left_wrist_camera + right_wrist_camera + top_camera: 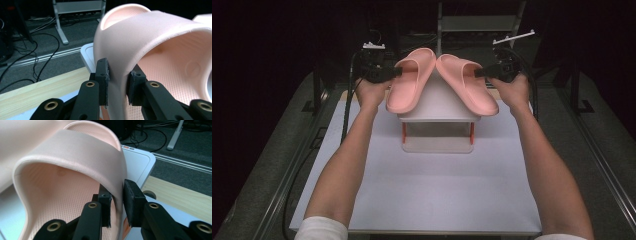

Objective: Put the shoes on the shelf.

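Two pink slippers lean on a small white stand [437, 111], toes together at the top and heels splayed outward. My left gripper [399, 71] comes in from the left and is shut on the outer side of the left slipper [412, 82]. In the left gripper view its pads [103, 80] pinch the base of the strap [150, 37]. My right gripper [477, 72] mirrors it, shut on the right slipper [469, 85]. In the right gripper view the strap [75, 147] edge sits squeezed between the pads [131, 200].
The stand has red legs [404, 132] and rests at the far middle of a white tabletop [427, 195] with a wooden border [45, 87]. Cables [37, 50] and a metal frame leg [60, 27] lie on the dark floor beyond. Both forearms reach in from the bottom.
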Demonstrator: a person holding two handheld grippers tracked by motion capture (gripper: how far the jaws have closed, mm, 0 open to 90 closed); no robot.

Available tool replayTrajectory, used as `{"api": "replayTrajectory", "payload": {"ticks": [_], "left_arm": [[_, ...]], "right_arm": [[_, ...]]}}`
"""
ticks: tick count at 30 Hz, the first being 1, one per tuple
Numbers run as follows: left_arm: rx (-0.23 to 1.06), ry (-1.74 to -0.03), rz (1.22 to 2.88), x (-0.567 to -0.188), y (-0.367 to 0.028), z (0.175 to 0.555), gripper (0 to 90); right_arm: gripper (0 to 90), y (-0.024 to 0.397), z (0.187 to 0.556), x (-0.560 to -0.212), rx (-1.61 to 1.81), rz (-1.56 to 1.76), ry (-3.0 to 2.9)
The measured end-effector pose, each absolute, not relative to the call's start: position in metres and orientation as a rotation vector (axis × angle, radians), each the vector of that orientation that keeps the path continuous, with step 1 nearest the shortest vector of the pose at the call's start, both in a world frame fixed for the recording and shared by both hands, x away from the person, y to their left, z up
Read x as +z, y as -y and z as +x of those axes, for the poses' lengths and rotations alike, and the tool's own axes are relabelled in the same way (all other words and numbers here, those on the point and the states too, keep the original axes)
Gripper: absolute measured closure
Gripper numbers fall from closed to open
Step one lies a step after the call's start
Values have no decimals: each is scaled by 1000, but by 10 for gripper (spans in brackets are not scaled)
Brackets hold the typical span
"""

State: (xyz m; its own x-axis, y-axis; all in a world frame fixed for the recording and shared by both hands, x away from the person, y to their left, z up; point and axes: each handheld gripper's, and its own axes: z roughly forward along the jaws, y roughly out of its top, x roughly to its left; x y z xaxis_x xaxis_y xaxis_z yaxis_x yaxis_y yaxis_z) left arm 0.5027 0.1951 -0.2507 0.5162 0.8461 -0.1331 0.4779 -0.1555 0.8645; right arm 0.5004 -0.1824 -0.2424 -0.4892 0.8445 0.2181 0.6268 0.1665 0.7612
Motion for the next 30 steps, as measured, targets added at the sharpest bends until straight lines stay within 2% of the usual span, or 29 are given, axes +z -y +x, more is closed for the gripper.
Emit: {"api": "replayTrajectory", "payload": {"ticks": [30], "left_arm": [[488, -1092, 1772, -249, -191, 500, 749]], "right_arm": [[760, 184, 503, -244, 1265, 1496, -2112]]}}
